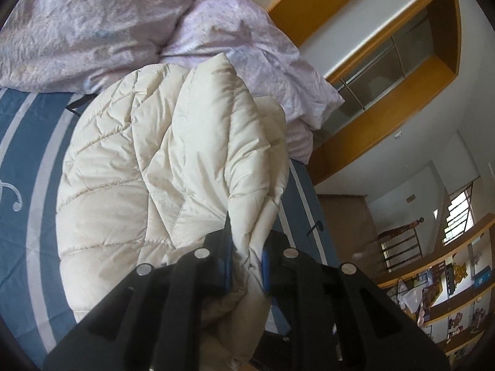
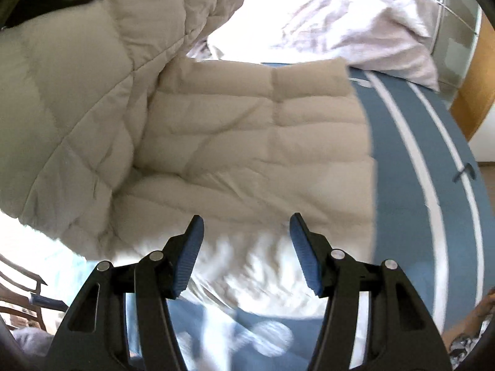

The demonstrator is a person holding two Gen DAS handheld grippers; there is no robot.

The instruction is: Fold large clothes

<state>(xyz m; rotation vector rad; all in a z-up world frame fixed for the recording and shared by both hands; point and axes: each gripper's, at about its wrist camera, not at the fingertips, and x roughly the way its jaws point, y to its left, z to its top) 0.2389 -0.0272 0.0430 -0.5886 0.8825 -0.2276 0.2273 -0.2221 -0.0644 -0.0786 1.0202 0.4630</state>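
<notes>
Two grippers work a cream quilted jacket [image 1: 173, 167] on a bed w/ a blue sheet [image 1: 18, 142]. Left wrist view: left gripper [image 1: 246, 244], bottom centre of frame, is clenched on a bunched fold of the jacket, blue pads [image 1: 227, 247] pinching fabric from both sides; the rest of the jacket spreads from centre toward lower left. A lilac duvet [image 1: 92, 21] fills the top left, a wood-trimmed cupboard [image 1: 386, 102] the upper right, shelves [image 1: 448, 293] the lower right. Right wrist view: right gripper [image 2: 246, 247], bottom centre, is released, jaws apart w/ nothing between, hovering over the jacket's flat panel [image 2: 263, 142] at centre; a lifted part of the jacket hangs at upper left. Foreground below the pads is blurred. Sheet runs down the right side; duvet sits top right.
</notes>
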